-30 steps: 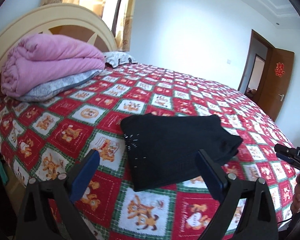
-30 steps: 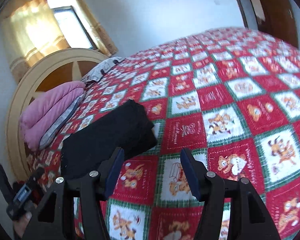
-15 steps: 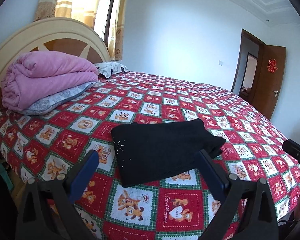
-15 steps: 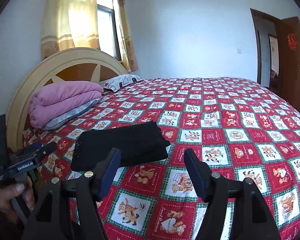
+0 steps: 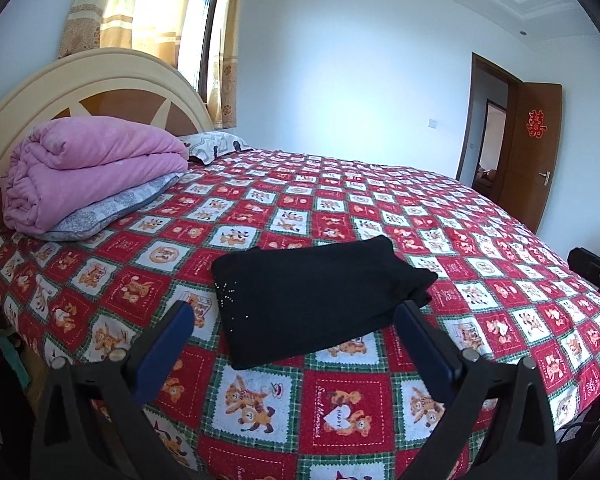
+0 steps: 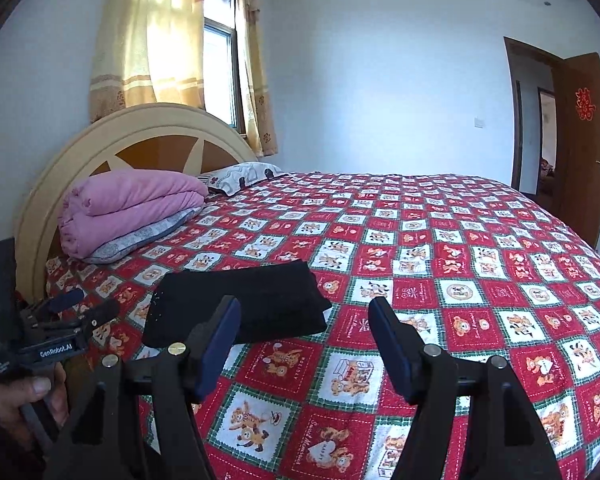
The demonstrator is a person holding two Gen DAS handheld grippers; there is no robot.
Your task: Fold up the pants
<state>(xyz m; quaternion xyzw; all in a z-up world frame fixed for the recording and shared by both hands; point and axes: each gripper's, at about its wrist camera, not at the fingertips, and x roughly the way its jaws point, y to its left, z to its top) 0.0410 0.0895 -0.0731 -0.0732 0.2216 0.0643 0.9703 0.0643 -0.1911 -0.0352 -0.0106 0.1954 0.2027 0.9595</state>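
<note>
Hovering both claws, left (image 5: 296, 334) and right (image 6: 305, 330), spread and empty; the folded black pants (image 5: 316, 294) look soft, light, limp, so I'd pinch a corner edge.

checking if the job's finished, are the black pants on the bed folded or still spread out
Folded. The black pants lie as a compact rectangle on the bedspread, layers stacked at the right end, no legs trailing. Both claws hang open, clear of them.

A home bedroom: a wide bed (image 5: 500, 240) under a red cartoon-patterned quilt, an arched wooden headboard (image 5: 100, 92), a folded pink blanket (image 5: 88, 168) on a pillow, yellow curtains (image 6: 148, 40) at the window, and a brown door (image 6: 584, 140) at far right.
</note>
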